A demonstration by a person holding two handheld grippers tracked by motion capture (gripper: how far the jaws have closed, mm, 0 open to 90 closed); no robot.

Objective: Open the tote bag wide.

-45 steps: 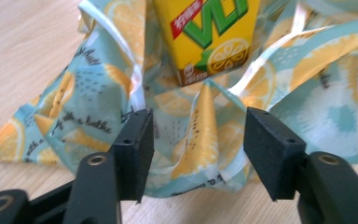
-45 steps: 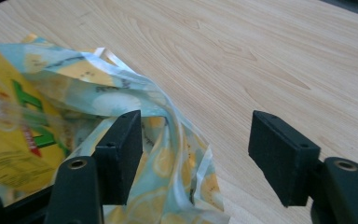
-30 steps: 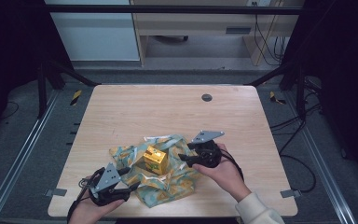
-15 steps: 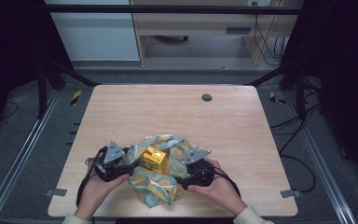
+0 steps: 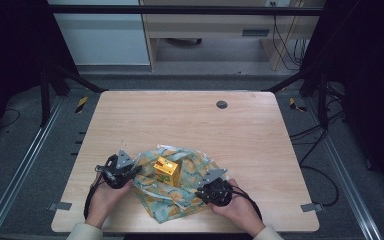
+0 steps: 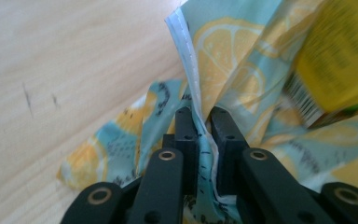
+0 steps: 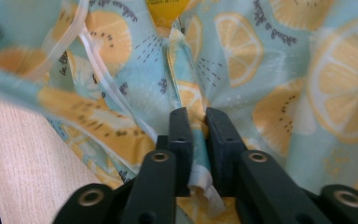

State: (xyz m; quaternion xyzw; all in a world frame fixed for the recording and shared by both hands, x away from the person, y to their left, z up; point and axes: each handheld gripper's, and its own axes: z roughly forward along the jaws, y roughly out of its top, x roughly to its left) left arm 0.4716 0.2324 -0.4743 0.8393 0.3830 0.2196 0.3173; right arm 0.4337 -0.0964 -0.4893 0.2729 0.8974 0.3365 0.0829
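**Both grippers pinch the cloth, box between them**

On the near part of the table (image 5: 180,120) lies a crumpled lemon-print cloth (image 5: 177,192) with a yellow box (image 5: 167,169) standing on its middle. The left gripper (image 5: 130,172) sits at the cloth's left edge; its fingers (image 6: 186,135) have just been closing and now clamp a hemmed fold of the fabric, with the box just beyond, up and to the right of them in the left gripper view. The right gripper (image 5: 206,186) sits at the cloth's near right side, its fingers (image 7: 181,135) likewise just closed, and pinched on a hem strip. The box lies between the two grippers, about equally near both, so any lift or fold of the edges will likely go inward over it.
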